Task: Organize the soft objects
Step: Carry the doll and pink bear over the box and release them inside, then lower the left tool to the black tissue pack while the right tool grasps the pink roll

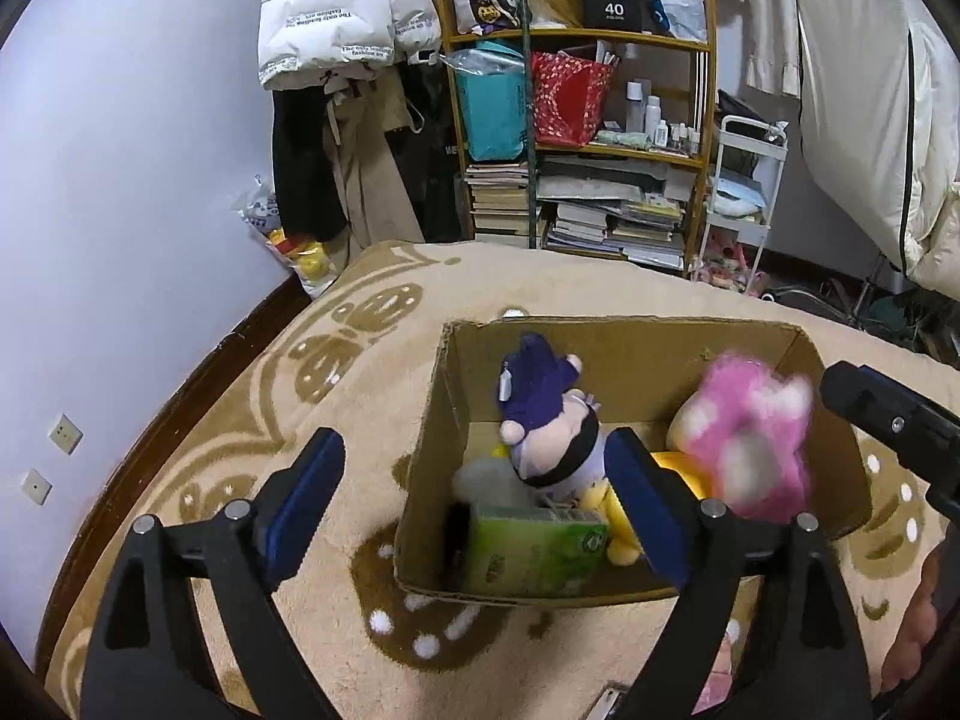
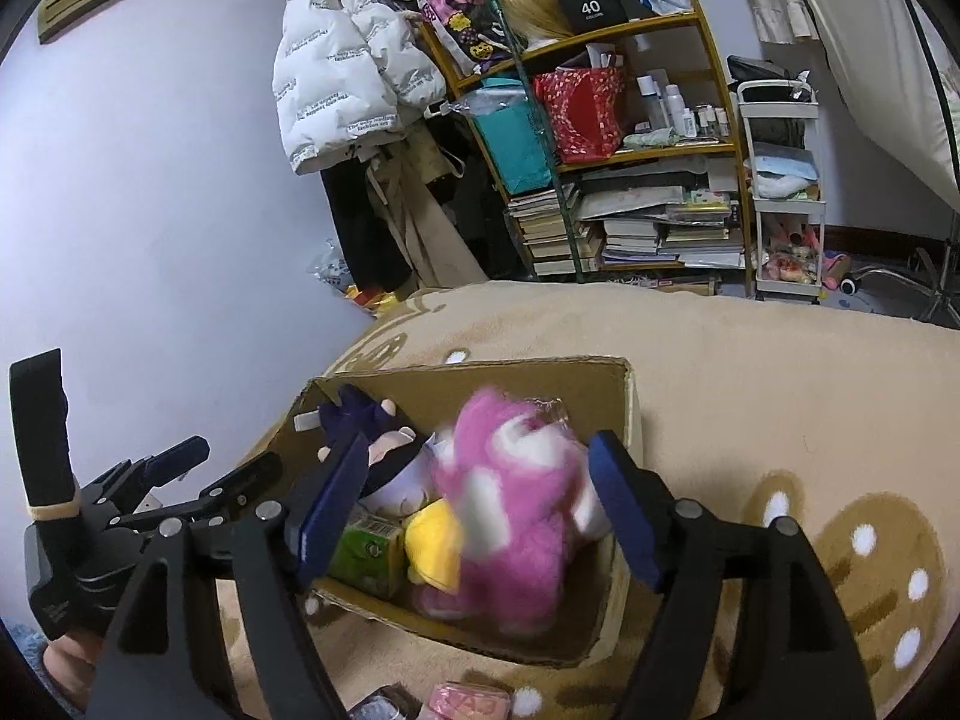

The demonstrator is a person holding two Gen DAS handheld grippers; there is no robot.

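Note:
An open cardboard box [image 1: 630,342] [image 2: 621,414] stands on the beige rug. In it lie a plush doll with a purple hat [image 1: 549,414] [image 2: 384,450], a yellow plush [image 1: 618,516] [image 2: 435,549], a green carton [image 1: 534,549] [image 2: 366,552] and a pink-and-white plush [image 1: 750,438] [image 2: 510,510], blurred with motion. My left gripper [image 1: 474,507] is open and empty over the box's left front corner. My right gripper [image 2: 480,516] is open, its fingers either side of the pink plush without gripping it. The right gripper's body shows in the left wrist view [image 1: 888,420].
A wooden shelf [image 1: 582,138] [image 2: 624,150] with books, bags and bottles stands behind the rug, beside hanging coats [image 1: 336,30] and a white cart [image 1: 744,192] [image 2: 786,192]. A pink item [image 2: 471,702] lies on the rug in front of the box.

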